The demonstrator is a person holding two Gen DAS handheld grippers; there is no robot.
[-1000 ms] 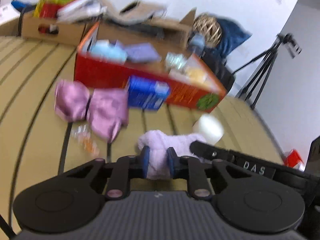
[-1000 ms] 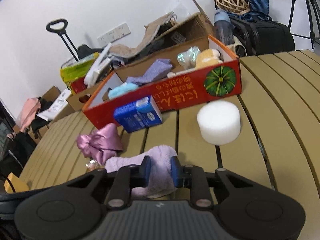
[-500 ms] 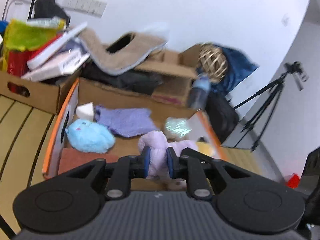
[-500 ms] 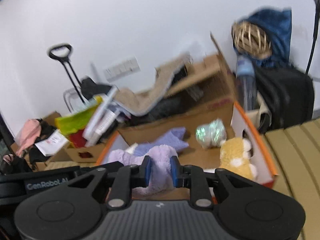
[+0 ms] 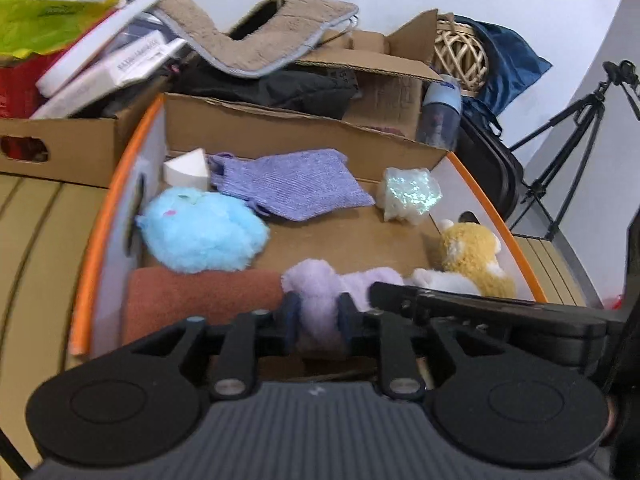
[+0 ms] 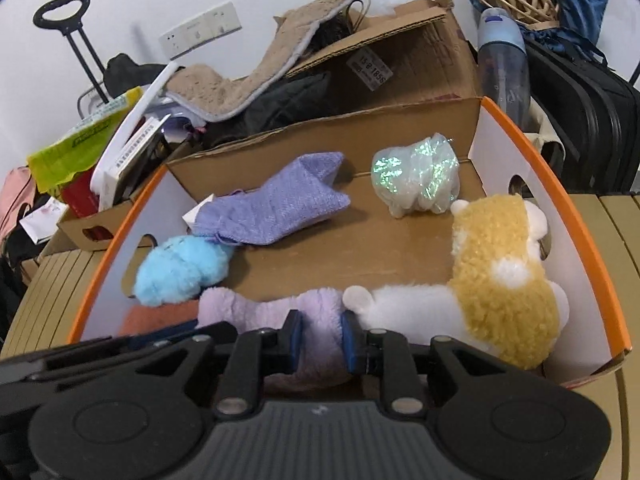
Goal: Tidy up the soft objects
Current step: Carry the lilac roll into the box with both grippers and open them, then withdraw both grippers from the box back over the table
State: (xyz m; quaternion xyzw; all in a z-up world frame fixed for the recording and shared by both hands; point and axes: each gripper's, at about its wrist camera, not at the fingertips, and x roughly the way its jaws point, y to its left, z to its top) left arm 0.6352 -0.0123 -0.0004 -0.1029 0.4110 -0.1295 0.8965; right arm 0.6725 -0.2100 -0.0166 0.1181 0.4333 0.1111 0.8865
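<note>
Lilac plush (image 5: pixel 320 300) seen low centre in both views, inside orange-rimmed box (image 5: pixel 94 248). Left gripper (image 5: pixel 319 317) jaws opening, pads still flanking one end of plush. Right gripper (image 6: pixel 319 339) jaws narrow, opening slightly, other end of plush (image 6: pixel 280 316) still pinched between pads, touching yellow-white plush (image 6: pixel 496 276).

The right tool (image 6: pixel 318 338) has a lilac plush piece (image 6: pixel 280 312) between its blue pads, and the jaws are opening. It is low inside the orange-edged box (image 6: pixel 560 184). Beside it lies a yellow-white plush toy (image 6: pixel 500 276); further in lie a blue fluffy toy (image 6: pixel 180 272), a purple knitted cloth (image 6: pixel 276 204) and a shiny wrapped bundle (image 6: pixel 416 176).
</note>
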